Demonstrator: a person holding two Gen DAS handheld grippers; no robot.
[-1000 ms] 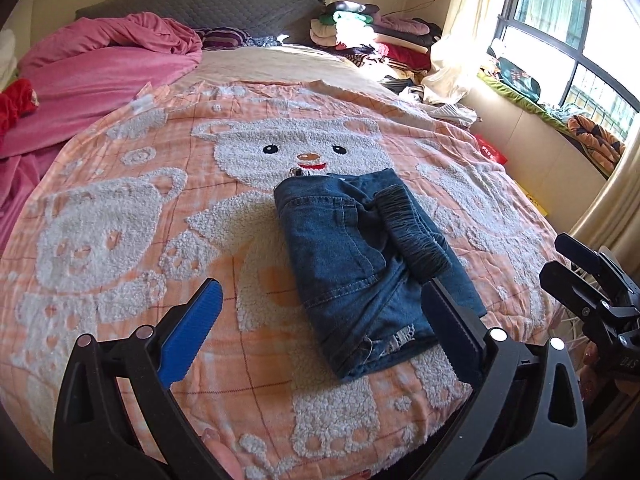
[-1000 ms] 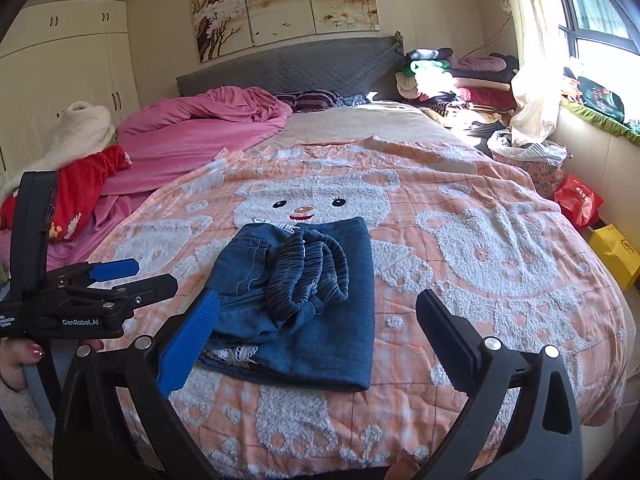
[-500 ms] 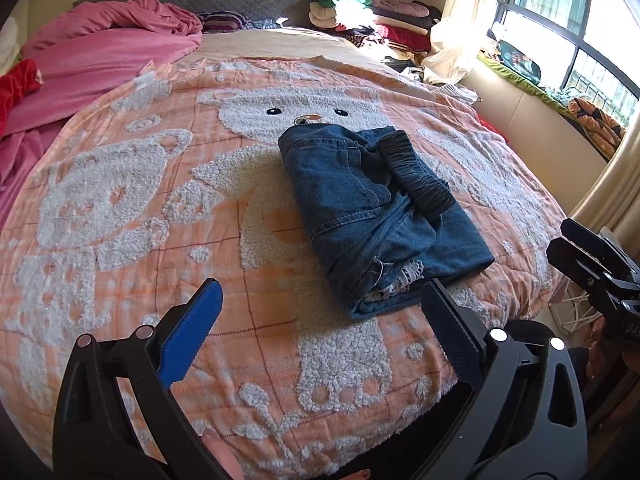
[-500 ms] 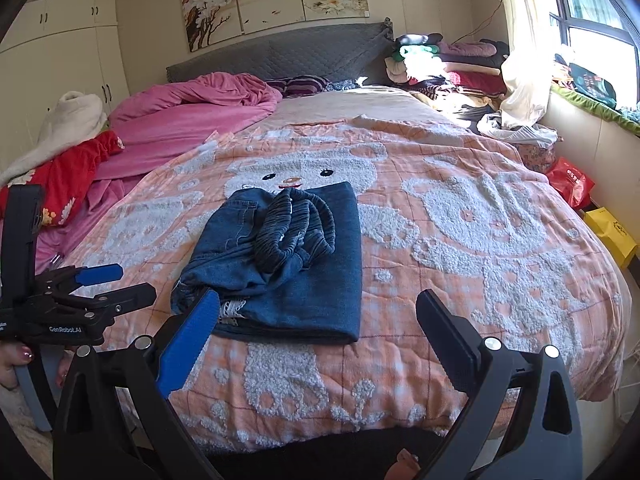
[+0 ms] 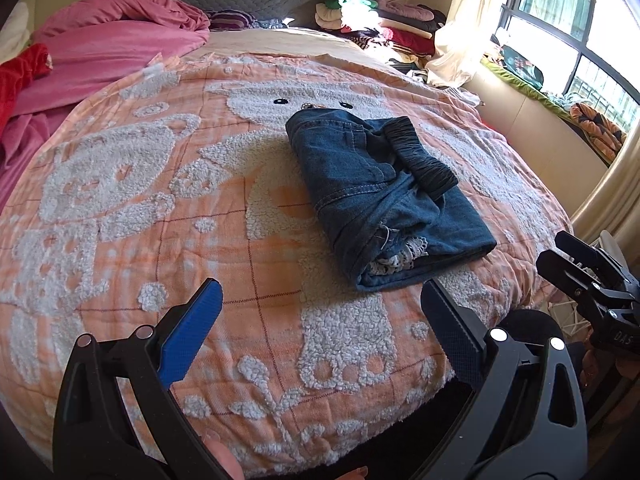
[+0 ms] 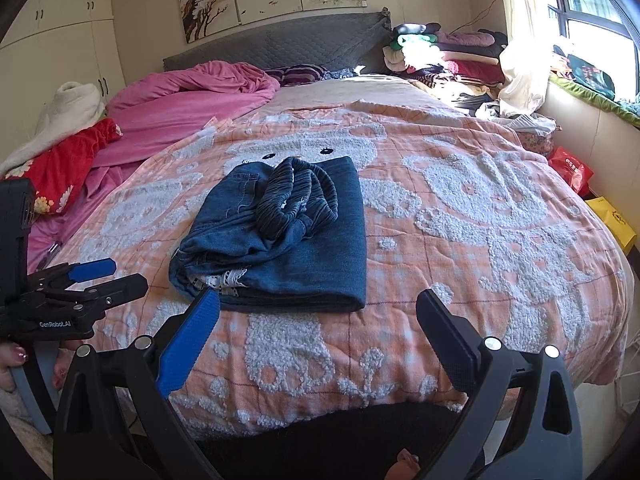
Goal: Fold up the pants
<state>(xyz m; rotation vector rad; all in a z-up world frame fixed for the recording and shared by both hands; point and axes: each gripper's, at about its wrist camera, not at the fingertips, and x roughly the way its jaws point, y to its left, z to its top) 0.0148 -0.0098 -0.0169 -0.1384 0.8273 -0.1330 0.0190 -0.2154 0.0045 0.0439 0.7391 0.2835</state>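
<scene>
- Folded blue denim pants [image 5: 384, 196] lie on the peach bear-patterned blanket [image 5: 120, 184].
- Left tool [image 5: 320, 312], spread wide, empty, hovers near the pants' hem.
- Right tool [image 6: 318, 316] likewise wide, empty.

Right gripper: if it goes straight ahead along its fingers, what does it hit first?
Probably the near folded edge of the jeans; the open right gripper frames it. If it runs low, the orange bear blanket comes first. Depth is unclear.

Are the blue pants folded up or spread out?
Folded. The pants lie as a compact stacked bundle on the bear blanket, waistband bunched on top.
</scene>
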